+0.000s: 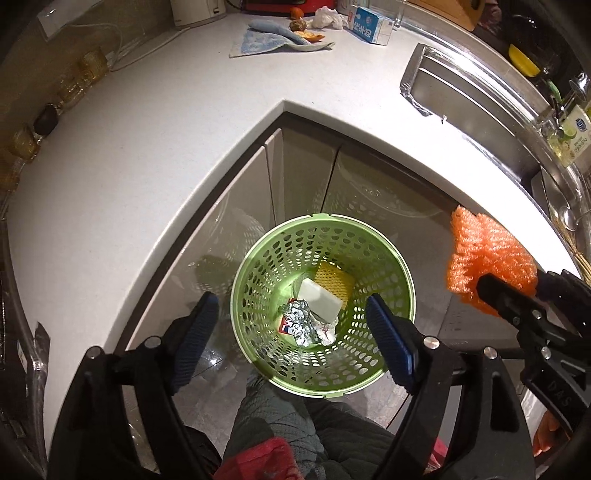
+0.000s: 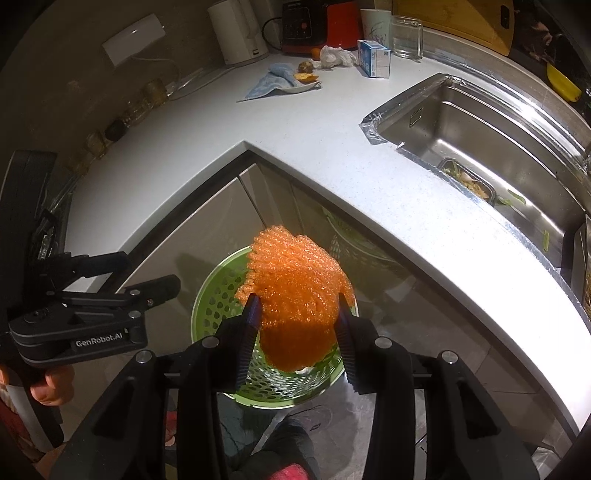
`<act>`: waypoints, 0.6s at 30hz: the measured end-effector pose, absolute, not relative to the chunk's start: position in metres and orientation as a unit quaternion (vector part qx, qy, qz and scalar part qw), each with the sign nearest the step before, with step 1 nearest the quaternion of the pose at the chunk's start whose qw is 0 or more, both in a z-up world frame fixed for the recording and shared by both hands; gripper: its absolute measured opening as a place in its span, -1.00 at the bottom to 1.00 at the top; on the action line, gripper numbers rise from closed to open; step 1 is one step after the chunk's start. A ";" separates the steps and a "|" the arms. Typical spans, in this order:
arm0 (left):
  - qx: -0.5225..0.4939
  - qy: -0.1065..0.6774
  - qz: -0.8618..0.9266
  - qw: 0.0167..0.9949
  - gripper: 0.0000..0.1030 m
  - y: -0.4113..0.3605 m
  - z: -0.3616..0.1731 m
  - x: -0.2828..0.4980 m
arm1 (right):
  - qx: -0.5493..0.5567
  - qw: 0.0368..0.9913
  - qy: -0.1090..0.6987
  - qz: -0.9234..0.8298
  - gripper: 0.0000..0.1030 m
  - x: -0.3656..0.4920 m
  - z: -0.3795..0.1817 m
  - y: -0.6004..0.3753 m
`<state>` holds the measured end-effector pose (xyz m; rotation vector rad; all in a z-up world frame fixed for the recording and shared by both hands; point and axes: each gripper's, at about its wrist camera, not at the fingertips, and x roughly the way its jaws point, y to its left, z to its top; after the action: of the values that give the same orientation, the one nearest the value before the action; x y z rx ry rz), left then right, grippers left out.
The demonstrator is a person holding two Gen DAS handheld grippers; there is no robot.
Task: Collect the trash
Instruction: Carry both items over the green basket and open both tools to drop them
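A green perforated basket (image 1: pixel 321 306) stands on the floor in the corner of the white counter. Inside lie crumpled foil (image 1: pixel 303 325), a white block (image 1: pixel 317 299) and a yellow mesh piece (image 1: pixel 334 280). My left gripper (image 1: pixel 291 332) is open and empty above the basket. My right gripper (image 2: pixel 297 314) is shut on an orange foam net (image 2: pixel 295 291) and holds it over the basket (image 2: pixel 221 306). The net also shows in the left wrist view (image 1: pixel 487 254), to the right of the basket.
On the far counter (image 1: pixel 184 129) lie a blue cloth (image 2: pixel 273 83), fruit peel (image 2: pixel 306 76), a crumpled white bag (image 2: pixel 336 56) and a milk carton (image 2: pixel 375 58). A steel sink (image 2: pixel 480 136) with food scraps is at the right. A kettle (image 2: pixel 236 31) stands at the back.
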<state>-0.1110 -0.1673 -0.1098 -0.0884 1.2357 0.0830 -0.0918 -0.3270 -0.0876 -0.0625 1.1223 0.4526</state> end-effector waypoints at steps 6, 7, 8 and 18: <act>-0.038 0.568 0.056 0.820 0.61 -0.155 -0.104 -0.111 | -0.032 0.814 0.537 0.220 0.08 -0.091 -0.095 -0.315; -0.040 0.569 0.058 0.820 0.62 -0.153 -0.104 -0.111 | -0.031 0.813 0.538 0.219 0.14 -0.091 -0.095 -0.315; -0.042 0.568 0.060 0.819 0.62 -0.152 -0.104 -0.111 | -0.030 0.814 0.538 0.218 0.24 -0.091 -0.095 -0.314; -0.041 0.562 0.059 0.824 0.67 -0.145 -0.095 -0.106 | -0.008 0.826 0.525 0.208 0.51 -0.082 -0.078 -0.318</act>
<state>-0.1056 -0.1454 -0.0947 -0.0882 1.1950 0.1252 -0.0819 -0.3180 -0.0782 -0.0176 1.1151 0.4414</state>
